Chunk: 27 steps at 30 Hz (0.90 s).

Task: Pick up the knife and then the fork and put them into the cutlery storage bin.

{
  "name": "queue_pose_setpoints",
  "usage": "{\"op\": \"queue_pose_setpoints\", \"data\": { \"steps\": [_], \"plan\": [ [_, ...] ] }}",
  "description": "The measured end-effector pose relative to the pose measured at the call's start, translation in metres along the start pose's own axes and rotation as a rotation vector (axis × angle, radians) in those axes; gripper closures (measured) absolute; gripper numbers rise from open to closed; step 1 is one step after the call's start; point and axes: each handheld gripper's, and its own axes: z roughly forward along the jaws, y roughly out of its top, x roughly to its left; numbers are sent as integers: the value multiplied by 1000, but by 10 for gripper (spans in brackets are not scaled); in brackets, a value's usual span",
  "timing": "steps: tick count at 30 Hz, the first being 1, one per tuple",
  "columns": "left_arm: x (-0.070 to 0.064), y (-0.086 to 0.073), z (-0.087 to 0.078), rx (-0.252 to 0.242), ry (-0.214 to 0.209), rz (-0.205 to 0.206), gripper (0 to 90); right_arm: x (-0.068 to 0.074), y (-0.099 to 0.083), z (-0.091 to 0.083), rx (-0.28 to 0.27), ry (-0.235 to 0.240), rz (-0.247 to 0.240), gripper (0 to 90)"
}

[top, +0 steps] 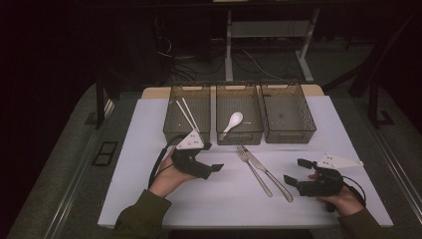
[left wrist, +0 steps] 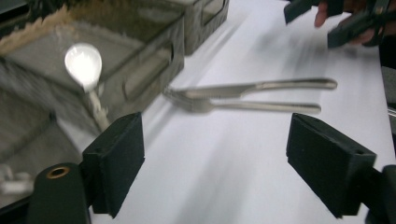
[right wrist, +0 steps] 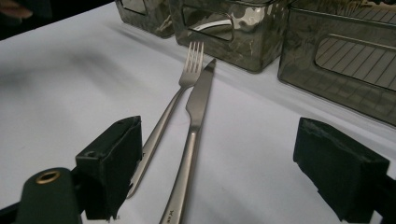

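A steel fork (top: 259,177) and knife (top: 276,183) lie side by side on the white table top (top: 224,206), handles toward me. My left gripper (top: 214,157) hovers open just left of them, nothing between its jaws. My right gripper (top: 294,171) is open to their right, close to the knife's handle. The left gripper view looks past its open gripper (left wrist: 219,158) at the fork (left wrist: 261,107) and knife (left wrist: 252,87), with the right gripper (left wrist: 327,21) beyond. In the right gripper view the open gripper (right wrist: 224,163) frames the fork (right wrist: 187,74) and knife (right wrist: 198,100).
Three smoky plastic bins stand in a row behind the cutlery. The left bin (top: 169,124) holds white chopsticks (top: 186,114), the middle bin (top: 241,137) a white spoon (top: 233,121), and the right bin (top: 291,134) nothing. Dark floor surrounds the table.
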Motion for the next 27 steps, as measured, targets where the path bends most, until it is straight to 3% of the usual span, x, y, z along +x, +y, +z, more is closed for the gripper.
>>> {"op": "queue_pose_setpoints", "data": {
  "steps": [11, 17, 22, 27],
  "plan": [
    [-10, -36, -16, -55, 35, -60, 78, 0, 0, 0, 9, -4, 9, 156],
    [-15, -48, -20, -41, 44, -79, 0, 1, 0, 0, 27, -26, 8, 156],
    [-20, -56, -25, -44, 32, -90, 0, 3, 6, 0, 67, -34, -3, 156],
    [-19, -57, -29, -54, 36, -85, 0, 7, 13, 1, 135, 10, -14, 155]
  ]
}}
